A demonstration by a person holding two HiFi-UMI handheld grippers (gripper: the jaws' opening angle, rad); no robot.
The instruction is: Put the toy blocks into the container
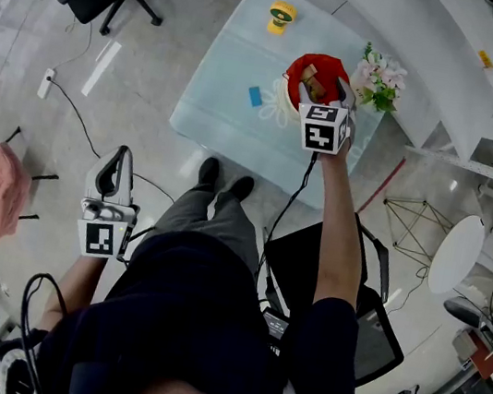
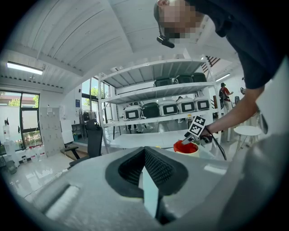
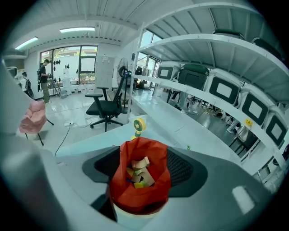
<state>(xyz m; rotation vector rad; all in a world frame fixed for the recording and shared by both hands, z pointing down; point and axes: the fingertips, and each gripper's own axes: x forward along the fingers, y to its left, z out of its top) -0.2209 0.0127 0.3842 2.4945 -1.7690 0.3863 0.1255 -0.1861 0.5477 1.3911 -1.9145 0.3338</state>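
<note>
Hovering above the container (image 3: 135, 194), the right gripper (image 1: 324, 90) gapes

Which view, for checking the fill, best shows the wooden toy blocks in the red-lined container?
The right gripper view: it looks down into the red-lined container, wooden toy blocks plain between its open jaws. The head view shows them tiny beside the right gripper. The left gripper view shows only the container's outside.
</note>
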